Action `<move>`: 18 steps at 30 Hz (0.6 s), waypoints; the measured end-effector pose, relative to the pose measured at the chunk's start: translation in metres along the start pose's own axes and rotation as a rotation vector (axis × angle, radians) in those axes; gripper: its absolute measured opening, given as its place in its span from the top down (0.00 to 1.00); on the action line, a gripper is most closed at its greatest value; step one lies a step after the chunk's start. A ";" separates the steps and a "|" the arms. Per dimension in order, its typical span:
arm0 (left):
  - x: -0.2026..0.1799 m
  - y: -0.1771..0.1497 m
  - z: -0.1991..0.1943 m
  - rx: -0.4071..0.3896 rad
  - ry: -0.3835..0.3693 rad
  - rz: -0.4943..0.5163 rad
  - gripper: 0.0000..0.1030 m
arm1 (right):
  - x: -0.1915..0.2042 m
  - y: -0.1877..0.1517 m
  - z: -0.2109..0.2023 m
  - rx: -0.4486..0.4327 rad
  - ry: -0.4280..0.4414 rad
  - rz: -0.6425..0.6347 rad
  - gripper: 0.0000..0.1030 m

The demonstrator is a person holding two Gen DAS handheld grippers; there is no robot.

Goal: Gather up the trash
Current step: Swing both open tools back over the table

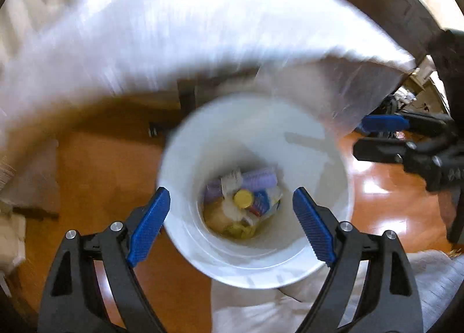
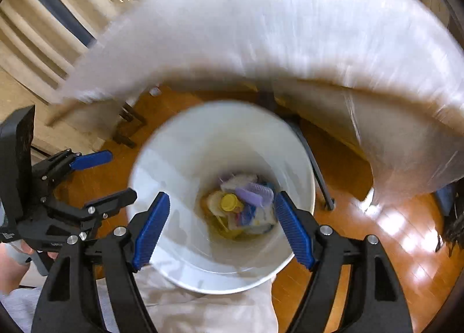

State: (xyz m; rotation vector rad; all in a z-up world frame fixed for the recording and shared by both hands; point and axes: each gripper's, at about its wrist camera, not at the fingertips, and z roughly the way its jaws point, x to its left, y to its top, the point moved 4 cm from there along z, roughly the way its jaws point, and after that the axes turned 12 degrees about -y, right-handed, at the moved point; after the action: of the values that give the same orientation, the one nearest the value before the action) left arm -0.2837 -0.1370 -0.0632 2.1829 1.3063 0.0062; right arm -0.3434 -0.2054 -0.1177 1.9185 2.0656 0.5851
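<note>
I am holding my left gripper (image 1: 230, 224) and right gripper (image 2: 221, 228) spread wide, empty, above the white bin (image 1: 324, 254) on the wooden floor (image 1: 95, 176). Trash (image 1: 243, 202), with a yellow lid (image 2: 229, 202), is lying at its bottom.

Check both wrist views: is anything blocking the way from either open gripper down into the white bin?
Nothing visible does. The left gripper and right gripper hang open over the white bin, whose uncovered mouth shows trash at the bottom.

One bin (image 1: 185, 234), one yellow cap (image 1: 243, 198), two grippers (image 1: 230, 225) (image 2: 221, 227).
</note>
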 end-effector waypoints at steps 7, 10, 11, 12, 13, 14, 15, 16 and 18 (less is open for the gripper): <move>0.025 0.105 -0.098 -0.337 0.127 0.032 0.02 | -0.038 0.111 -0.062 -0.309 -0.148 0.044 0.04; 0.068 0.151 -0.099 -0.398 0.211 -0.026 0.02 | -0.071 0.165 -0.043 -0.326 -0.205 0.090 0.04; 0.089 0.170 -0.093 -0.396 0.245 -0.056 0.02 | -0.082 0.180 -0.033 -0.318 -0.229 0.113 0.04; 0.101 0.180 -0.088 -0.393 0.254 -0.073 0.02 | -0.095 0.195 -0.024 -0.311 -0.242 0.134 0.04; 0.117 0.192 -0.081 -0.386 0.258 -0.091 0.02 | -0.108 0.210 -0.013 -0.302 -0.254 0.162 0.04; 0.136 0.205 -0.071 -0.371 0.279 -0.117 0.02 | -0.119 0.221 -0.003 -0.292 -0.281 0.182 0.04; 0.146 0.210 -0.065 -0.359 0.288 -0.133 0.02 | -0.127 0.229 0.006 -0.285 -0.308 0.193 0.04; 0.158 0.214 -0.057 -0.349 0.296 -0.151 0.02 | -0.136 0.239 0.015 -0.275 -0.328 0.206 0.04; 0.181 0.219 -0.041 -0.327 0.319 -0.181 0.02 | -0.150 0.251 0.029 -0.264 -0.353 0.213 0.04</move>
State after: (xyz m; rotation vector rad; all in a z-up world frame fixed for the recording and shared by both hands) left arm -0.0261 -0.0465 0.0253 1.8303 1.5489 0.4810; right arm -0.0936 -0.3399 -0.0395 1.9327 1.5037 0.4914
